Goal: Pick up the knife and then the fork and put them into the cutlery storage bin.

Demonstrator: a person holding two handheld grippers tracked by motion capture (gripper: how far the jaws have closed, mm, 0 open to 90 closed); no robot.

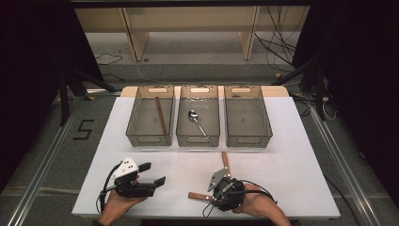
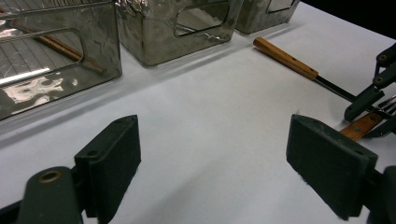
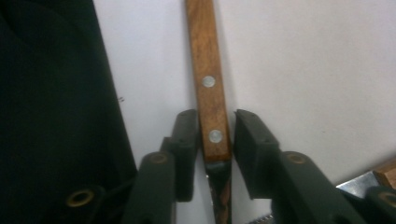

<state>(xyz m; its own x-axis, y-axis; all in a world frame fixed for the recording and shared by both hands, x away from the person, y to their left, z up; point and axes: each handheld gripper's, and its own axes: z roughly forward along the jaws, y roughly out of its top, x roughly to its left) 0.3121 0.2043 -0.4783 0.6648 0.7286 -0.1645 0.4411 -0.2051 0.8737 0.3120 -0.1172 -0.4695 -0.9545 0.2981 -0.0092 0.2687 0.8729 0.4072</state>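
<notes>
- White table [image 1: 291,141] carries everything; at its near-left, the left gripper [image 1: 153,173] lies level in the hand, jaws wide apart, empty.
- Near-centre, the right gripper [image 3: 215,140] points down, jaws closing around a wooden-handled utensil [image 3: 208,79], one pad touching, a sliver beside the other.

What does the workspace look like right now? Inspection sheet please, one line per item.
Surface: white table, clean.
Job's things: two wooden-handled utensils; one handle between the right gripper's jaws, the other lying near the bins.
Bins: three clear bins; left holds a wooden stick, middle a spoon, right looks empty.
Clutter: nothing seen.
Grippers: left gripper open over bare table; right gripper closing around the handle, contact unclear.
Cables: loose cables on the floor behind.
Surroundings: wooden shelf legs, floor marking "5".
</notes>
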